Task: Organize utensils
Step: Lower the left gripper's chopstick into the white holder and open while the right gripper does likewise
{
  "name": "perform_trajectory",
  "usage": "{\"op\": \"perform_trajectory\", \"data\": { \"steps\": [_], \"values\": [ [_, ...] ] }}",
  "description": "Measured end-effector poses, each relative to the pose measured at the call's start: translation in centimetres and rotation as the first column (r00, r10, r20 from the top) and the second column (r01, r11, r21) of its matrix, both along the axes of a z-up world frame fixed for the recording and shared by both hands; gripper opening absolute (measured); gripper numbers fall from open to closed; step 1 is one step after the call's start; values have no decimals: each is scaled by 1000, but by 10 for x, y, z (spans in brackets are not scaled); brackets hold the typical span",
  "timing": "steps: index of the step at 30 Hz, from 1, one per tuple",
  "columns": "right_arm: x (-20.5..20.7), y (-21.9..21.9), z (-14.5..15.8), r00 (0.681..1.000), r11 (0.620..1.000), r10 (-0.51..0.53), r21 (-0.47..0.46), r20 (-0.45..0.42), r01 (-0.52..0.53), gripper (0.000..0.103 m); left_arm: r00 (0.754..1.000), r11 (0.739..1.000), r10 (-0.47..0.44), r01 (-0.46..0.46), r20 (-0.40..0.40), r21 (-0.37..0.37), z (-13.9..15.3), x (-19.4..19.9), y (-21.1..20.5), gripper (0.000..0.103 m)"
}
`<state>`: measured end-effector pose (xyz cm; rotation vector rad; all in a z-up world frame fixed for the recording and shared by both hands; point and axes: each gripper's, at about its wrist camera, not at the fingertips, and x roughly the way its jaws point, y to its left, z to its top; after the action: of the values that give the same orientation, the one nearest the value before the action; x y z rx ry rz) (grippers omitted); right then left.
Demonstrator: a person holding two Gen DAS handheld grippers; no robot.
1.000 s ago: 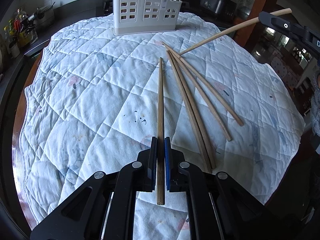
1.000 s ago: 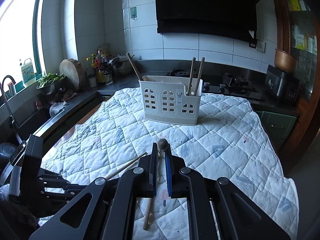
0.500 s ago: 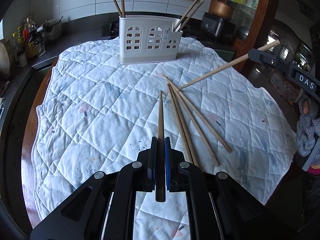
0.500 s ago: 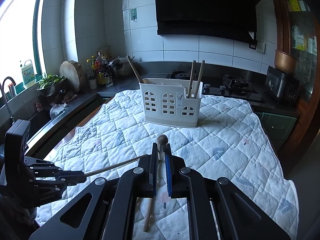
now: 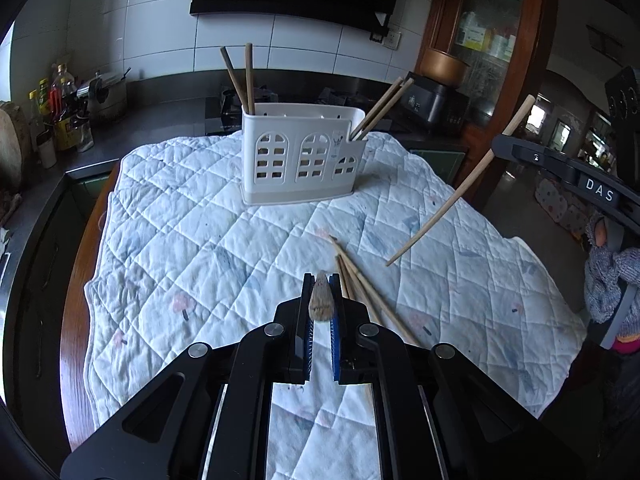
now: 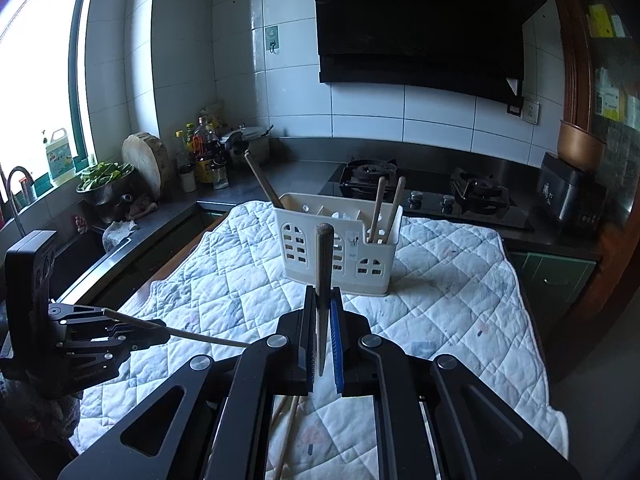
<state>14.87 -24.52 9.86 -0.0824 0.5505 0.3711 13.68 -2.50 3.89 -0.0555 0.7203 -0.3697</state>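
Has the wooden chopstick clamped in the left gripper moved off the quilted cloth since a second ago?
Yes. The wooden chopstick in the left gripper has lifted off the white quilted cloth and now points toward the white utensil caddy.

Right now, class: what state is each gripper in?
Left gripper: closed on a chopstick.
Right gripper: closed on another chopstick.

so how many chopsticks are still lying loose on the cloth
3, fanned together on the quilted cloth just right of the left gripper: chopsticks. The gripper may hide more.
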Motion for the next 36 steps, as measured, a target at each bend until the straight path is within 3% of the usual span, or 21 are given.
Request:
{"op": "perform_trajectory", "data": {
  "steps": [8, 18, 27, 31, 36],
  "values": [
    [54, -16, 51, 998, 999, -47, -10, 30, 48, 7, 999, 1000, -17, 17, 30, 5, 35, 46, -6, 6],
    [122, -29, 97, 987, 991, -132, 4, 92, 132, 7, 989, 1000, -13, 11, 150, 16, 105, 101, -15, 6],
    [165, -22, 97, 990, 993, -118, 36, 82, 115, 7, 955, 996, 82, -90, 286, 14, 164, 144, -9, 6],
    [179, -11, 83, 993, 995, -102, 19, 52, 101, 7, 947, 990, 132, -138, 292, 1, 161, 166, -5, 6],
    [188, -3, 62, 996, 996, -91, -15, 9, 91, 7, 960, 988, 152, -154, 235, -9, 139, 189, 1, 6]
  ]
}}
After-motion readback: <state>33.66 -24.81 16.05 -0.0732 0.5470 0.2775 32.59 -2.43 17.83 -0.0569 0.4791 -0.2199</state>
